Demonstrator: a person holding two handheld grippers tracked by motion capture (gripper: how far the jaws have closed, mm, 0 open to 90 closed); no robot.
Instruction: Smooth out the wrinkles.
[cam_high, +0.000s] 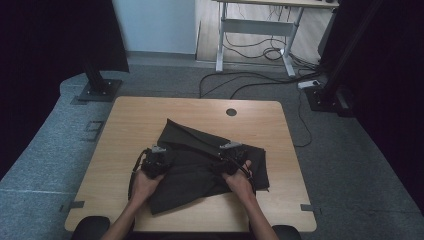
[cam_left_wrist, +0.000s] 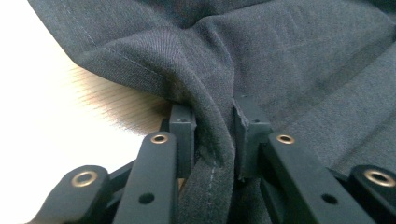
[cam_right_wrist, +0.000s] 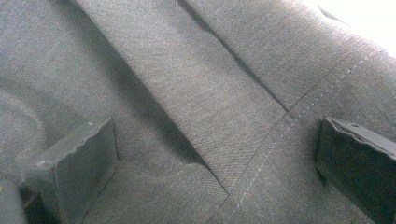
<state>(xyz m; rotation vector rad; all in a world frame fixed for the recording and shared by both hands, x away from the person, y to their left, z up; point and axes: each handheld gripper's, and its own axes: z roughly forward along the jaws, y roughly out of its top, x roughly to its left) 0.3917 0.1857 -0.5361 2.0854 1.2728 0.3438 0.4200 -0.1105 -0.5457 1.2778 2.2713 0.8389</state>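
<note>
A dark grey garment (cam_high: 200, 160) lies crumpled in the middle of the wooden table (cam_high: 135, 120). My left gripper (cam_high: 159, 156) sits at the garment's left edge. In the left gripper view its jaws are shut on a raised fold of the fabric (cam_left_wrist: 212, 135), with a stitched hem running down between them. My right gripper (cam_high: 231, 155) rests on the garment's right part. In the right gripper view its jaws stand wide apart over flat cloth (cam_right_wrist: 210, 116) with a stitched seam (cam_right_wrist: 266, 154). Its fingertips (cam_right_wrist: 77, 154) press on or hover just above the fabric.
A round cable hole (cam_high: 231, 112) sits near the table's far edge. Bare wood surrounds the garment on all sides. Beyond the table are a stand base (cam_high: 100, 90), floor cables (cam_high: 250, 80) and a white desk frame (cam_high: 260, 30).
</note>
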